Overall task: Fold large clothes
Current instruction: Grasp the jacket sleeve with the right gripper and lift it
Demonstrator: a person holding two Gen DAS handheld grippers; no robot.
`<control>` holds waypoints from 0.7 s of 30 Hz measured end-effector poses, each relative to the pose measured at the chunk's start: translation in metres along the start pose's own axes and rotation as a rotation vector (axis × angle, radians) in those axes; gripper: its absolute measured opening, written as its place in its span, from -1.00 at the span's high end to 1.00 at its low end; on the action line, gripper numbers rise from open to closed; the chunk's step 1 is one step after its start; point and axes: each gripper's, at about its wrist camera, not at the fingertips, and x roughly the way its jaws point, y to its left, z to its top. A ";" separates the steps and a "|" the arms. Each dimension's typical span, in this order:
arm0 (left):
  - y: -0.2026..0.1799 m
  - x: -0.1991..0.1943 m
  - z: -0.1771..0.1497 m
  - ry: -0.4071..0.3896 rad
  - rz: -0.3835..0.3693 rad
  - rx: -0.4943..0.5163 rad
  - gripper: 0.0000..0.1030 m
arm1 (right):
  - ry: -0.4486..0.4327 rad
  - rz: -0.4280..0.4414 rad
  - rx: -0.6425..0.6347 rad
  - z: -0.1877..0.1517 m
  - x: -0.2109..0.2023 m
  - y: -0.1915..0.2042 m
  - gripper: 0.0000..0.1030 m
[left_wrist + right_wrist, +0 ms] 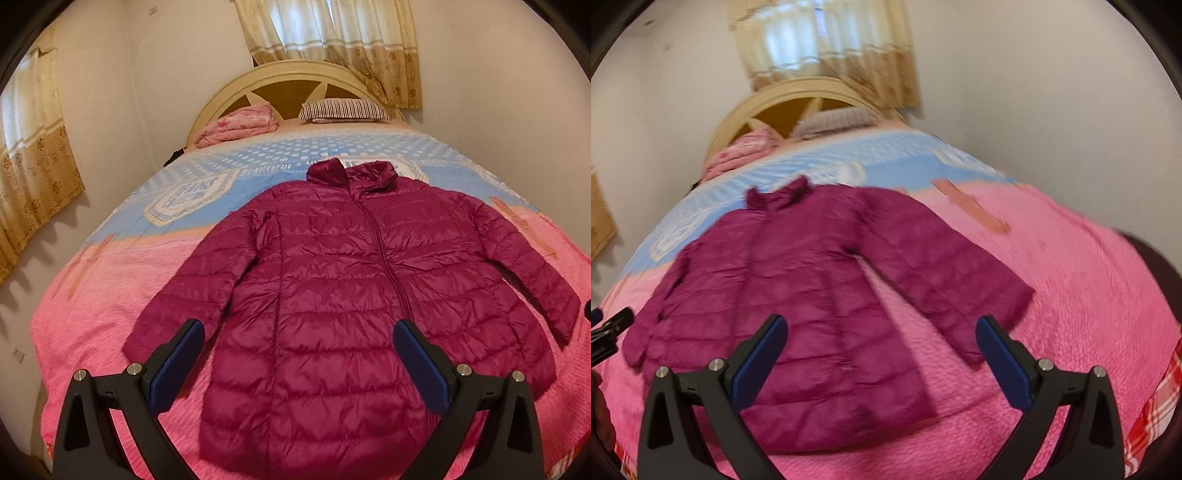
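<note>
A magenta quilted puffer jacket (pixel 332 295) lies flat and front up on the bed, zipped, collar toward the headboard, both sleeves spread out to the sides. My left gripper (pixel 299 332) hovers open above its lower half, nothing between the blue pads. In the right wrist view the same jacket (pixel 798 295) looks blurred and sits left of centre. My right gripper (pixel 881 328) is open above the gap between the jacket's body and its right sleeve (pixel 945 280). The left gripper's tip (pixel 613 325) shows at that view's left edge.
The bed (pixel 110 295) has a pink and blue patterned cover. A striped pillow (pixel 343 110) and a folded pink blanket (pixel 236 125) rest by the cream headboard (pixel 291 74). Curtains hang behind and at left. Walls close in on both sides of the bed.
</note>
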 end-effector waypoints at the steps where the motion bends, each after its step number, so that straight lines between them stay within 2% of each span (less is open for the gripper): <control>1: -0.002 0.009 0.003 0.004 0.008 0.006 -0.98 | 0.016 -0.016 0.027 0.000 0.009 -0.013 -1.00; 3: -0.005 0.028 0.009 0.017 0.027 0.015 -0.98 | 0.045 -0.025 0.088 0.001 0.027 -0.038 -1.00; 9: -0.011 0.079 0.026 0.045 0.081 0.039 -0.98 | 0.138 -0.078 0.218 0.000 0.070 -0.097 -0.75; 14: -0.011 0.112 0.033 0.079 0.108 0.047 -0.98 | 0.206 -0.077 0.250 0.002 0.099 -0.115 -0.53; 17: -0.011 0.129 0.037 0.104 0.119 0.047 -0.98 | 0.224 -0.063 0.215 0.002 0.107 -0.111 -0.36; 18: -0.010 0.135 0.038 0.111 0.125 0.050 -0.98 | 0.219 -0.071 0.188 0.002 0.107 -0.108 -0.27; 21: -0.008 0.149 0.043 0.131 0.136 0.054 -0.98 | 0.217 -0.051 0.143 0.004 0.110 -0.106 0.28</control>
